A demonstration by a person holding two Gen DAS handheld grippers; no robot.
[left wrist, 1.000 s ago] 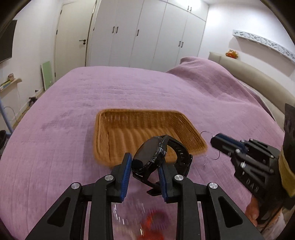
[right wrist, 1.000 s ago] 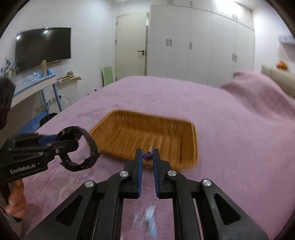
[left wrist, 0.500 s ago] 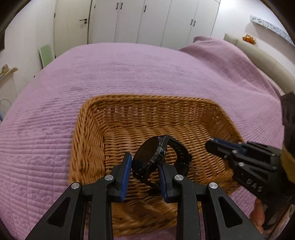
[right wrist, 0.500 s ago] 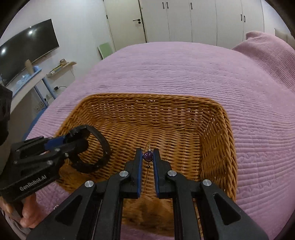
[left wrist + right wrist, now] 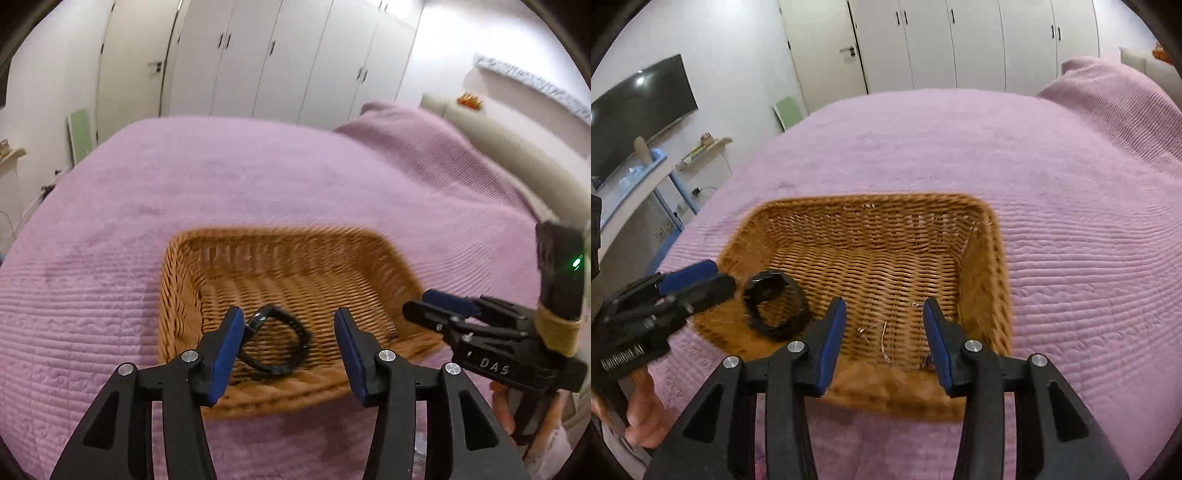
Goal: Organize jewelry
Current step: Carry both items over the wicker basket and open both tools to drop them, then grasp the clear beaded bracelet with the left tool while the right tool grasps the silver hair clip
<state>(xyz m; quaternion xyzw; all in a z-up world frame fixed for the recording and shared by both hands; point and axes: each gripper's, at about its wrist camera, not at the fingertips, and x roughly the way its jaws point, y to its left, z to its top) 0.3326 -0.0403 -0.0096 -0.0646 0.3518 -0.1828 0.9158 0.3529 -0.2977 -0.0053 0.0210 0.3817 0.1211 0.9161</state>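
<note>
A black wristwatch (image 5: 277, 343) lies on the floor of the wicker basket (image 5: 173, 295) near its front left corner. My left gripper (image 5: 289, 332) hovers above it, jaws opening, pads clear of the watch. From the right wrist view the watch (image 5: 775, 306) rests apart from the left gripper (image 5: 713, 280). A thin chain necklace (image 5: 882, 336) lies on the basket (image 5: 1001, 258) floor under my right gripper (image 5: 883, 314), whose jaws are opening with nothing pressed between them. The right gripper (image 5: 415, 304) reaches over the basket's right rim.
The basket sits on a purple quilted bedspread (image 5: 258, 177). White wardrobes (image 5: 295, 55) line the far wall. A covered pillow (image 5: 1126, 103) rises at the back right. A wall television (image 5: 639, 114) and a desk (image 5: 635, 184) stand left of the bed. A person's hand (image 5: 642, 413) holds the left gripper.
Both grippers have opened. The watch has dropped from the left gripper and the necklace from the right, both into the basket. Both cameras have drawn back from it a little.
</note>
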